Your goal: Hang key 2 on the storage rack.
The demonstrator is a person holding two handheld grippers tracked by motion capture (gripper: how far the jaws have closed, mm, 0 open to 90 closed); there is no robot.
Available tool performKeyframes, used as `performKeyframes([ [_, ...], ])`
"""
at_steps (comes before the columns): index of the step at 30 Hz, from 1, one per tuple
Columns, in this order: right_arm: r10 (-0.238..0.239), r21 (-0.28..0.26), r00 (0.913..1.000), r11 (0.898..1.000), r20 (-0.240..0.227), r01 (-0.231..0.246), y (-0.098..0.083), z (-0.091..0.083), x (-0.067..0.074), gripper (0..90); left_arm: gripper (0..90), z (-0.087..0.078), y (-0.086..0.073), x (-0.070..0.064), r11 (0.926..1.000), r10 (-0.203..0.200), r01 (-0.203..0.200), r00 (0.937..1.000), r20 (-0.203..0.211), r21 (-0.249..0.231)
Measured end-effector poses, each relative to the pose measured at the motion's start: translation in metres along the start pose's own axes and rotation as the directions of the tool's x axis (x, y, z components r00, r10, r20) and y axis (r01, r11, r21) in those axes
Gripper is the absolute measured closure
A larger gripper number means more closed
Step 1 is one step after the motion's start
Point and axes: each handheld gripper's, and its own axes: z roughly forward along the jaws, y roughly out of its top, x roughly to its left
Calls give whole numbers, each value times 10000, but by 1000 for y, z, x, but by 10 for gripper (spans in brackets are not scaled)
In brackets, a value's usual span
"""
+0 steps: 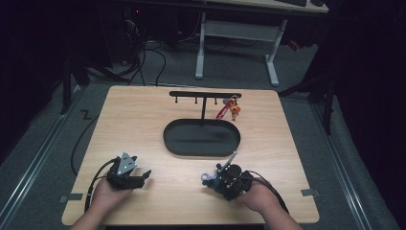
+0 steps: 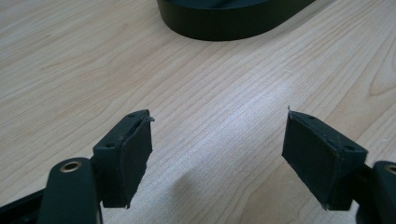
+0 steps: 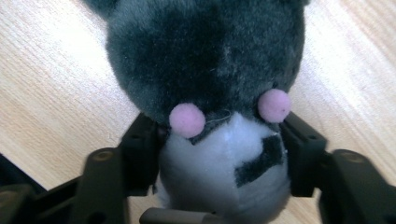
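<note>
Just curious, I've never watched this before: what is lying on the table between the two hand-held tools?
Nothing: in the high view, bare wood of the table separates the left tool from the right tool, which grips a grey plush toy.

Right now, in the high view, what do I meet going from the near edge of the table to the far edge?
The two hand-held black tongs, left tongs and right tongs about level with each other, the right closed on a grey and white plush toy → black oval tray → red keychain charm hanging → black T-shaped hook rack.
</note>
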Motion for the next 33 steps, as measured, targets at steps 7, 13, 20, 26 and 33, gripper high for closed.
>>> performKeyframes([
  [7, 531, 51, 9985, 9986, -116, -531, 1, -12, -1, 471, 243, 1, 0, 0, 10000, 13, -14, 10000, 28, 26],
  [13, 745, -241, 9972, 9969, -51, -746, 3, -29, -9, 472, 243, 0, 0, 0, 10000, -19, 19, 10000, 10, 0],
  [20, 1049, -353, 9944, 9939, 91, -1045, 7, -47, -21, 472, 242, -1, 0, 1, 10000, -35, 35, 10000, -30, -45],
  [26, 1382, -429, 9903, 9896, 146, -1375, 13, -60, -29, 472, 239, -1, 0, 1, 10000, -66, 66, 10000, -24, -74],
  [33, 1643, -416, 9863, 9857, 155, -1635, 21, -71, -37, 472, 239, -1, -1, 1, 10000, -52, 52, 10000, 7, -42],
])
